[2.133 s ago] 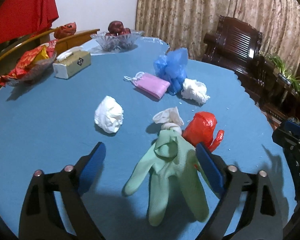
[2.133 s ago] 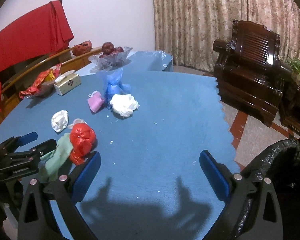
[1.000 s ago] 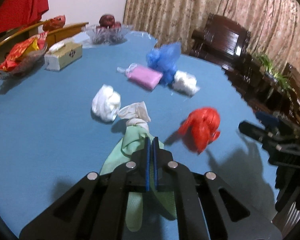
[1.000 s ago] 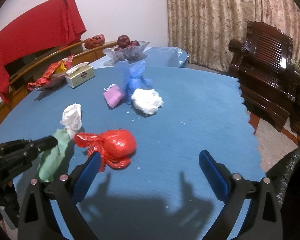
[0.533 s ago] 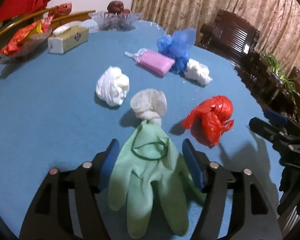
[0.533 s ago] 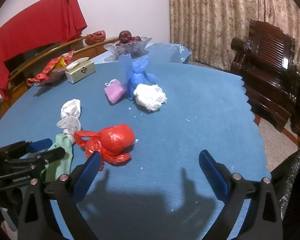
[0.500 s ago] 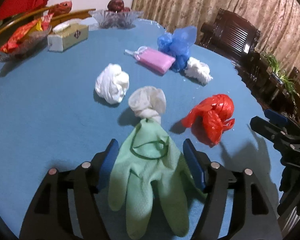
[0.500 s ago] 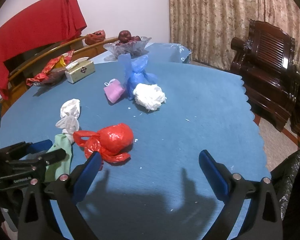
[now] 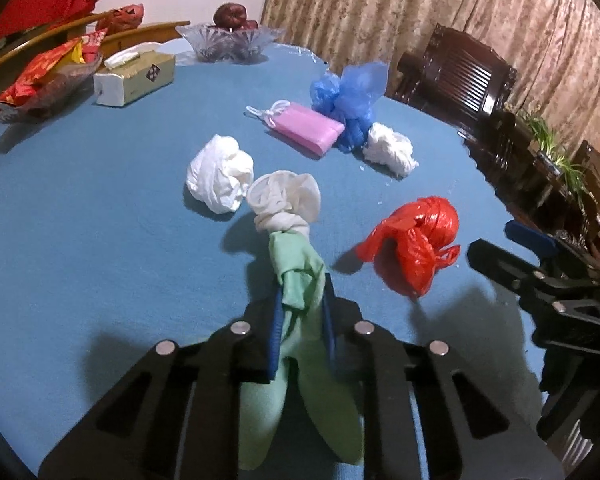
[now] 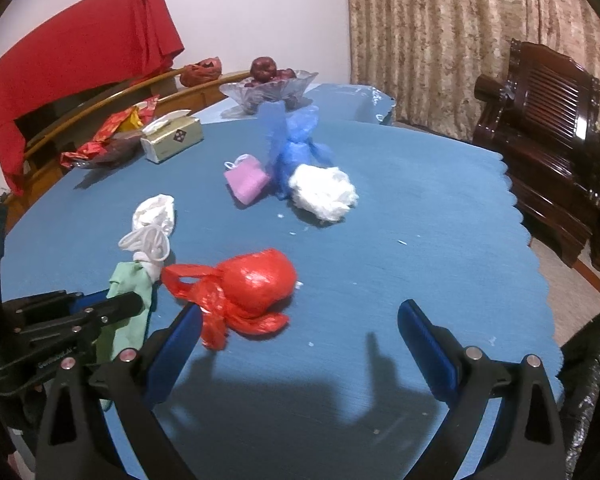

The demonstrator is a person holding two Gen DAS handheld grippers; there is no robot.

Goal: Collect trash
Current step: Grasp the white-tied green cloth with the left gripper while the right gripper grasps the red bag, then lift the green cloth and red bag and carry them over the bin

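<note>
My left gripper is shut on a pale green glove with a white cuff, its fingers hanging below the jaws; it also shows in the right wrist view. A red plastic bag lies to its right, also in the right wrist view, just ahead of my open, empty right gripper. A white crumpled bag, a pink pouch, a blue bag and a white wad lie further back on the blue table.
A tissue box, a glass fruit bowl and a dish of red wrappers stand at the far edge. A dark wooden chair is to the right. A black bag hangs at the lower right.
My left gripper, open around the green glove half a second ago, has shut on it. The right gripper has moved slightly closer to the red bag.
</note>
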